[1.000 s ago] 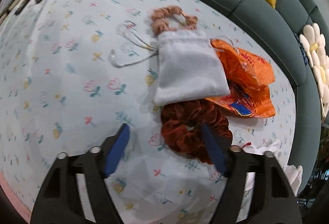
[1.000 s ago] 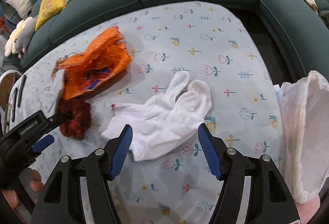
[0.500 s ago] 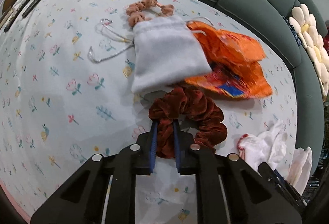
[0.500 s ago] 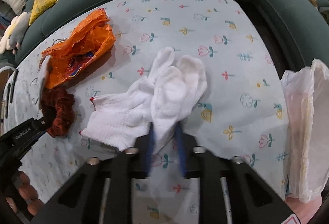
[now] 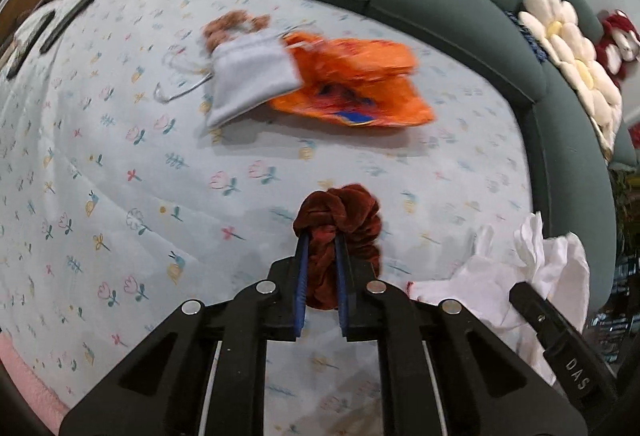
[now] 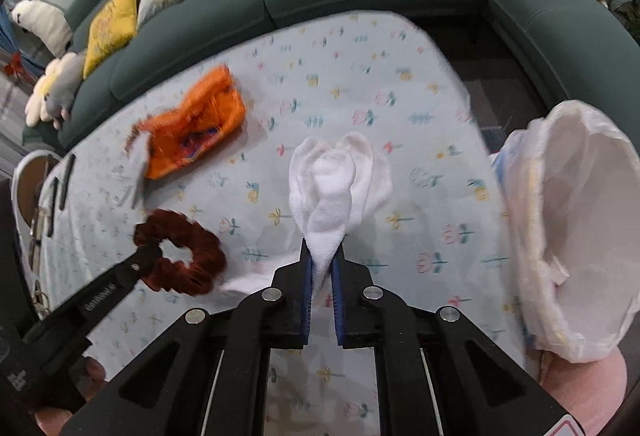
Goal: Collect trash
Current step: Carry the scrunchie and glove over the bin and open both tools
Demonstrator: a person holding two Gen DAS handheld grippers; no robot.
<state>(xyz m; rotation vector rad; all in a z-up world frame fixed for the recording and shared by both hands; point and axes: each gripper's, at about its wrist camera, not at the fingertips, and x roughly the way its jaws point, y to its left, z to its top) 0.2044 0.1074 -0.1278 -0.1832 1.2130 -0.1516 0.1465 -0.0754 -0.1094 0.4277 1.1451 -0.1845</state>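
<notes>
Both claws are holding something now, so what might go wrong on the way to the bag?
The left claw pinches only one fold of the scrunchie, so it may slip free. The sock in the right claw dangles loosely and could catch on the trash bag rim.

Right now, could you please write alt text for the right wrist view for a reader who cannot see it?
The right gripper pinches a white cloth above a floral tablecloth. At left, the left gripper holds a dark red scrunchie; an open white bag sits at right.
</notes>
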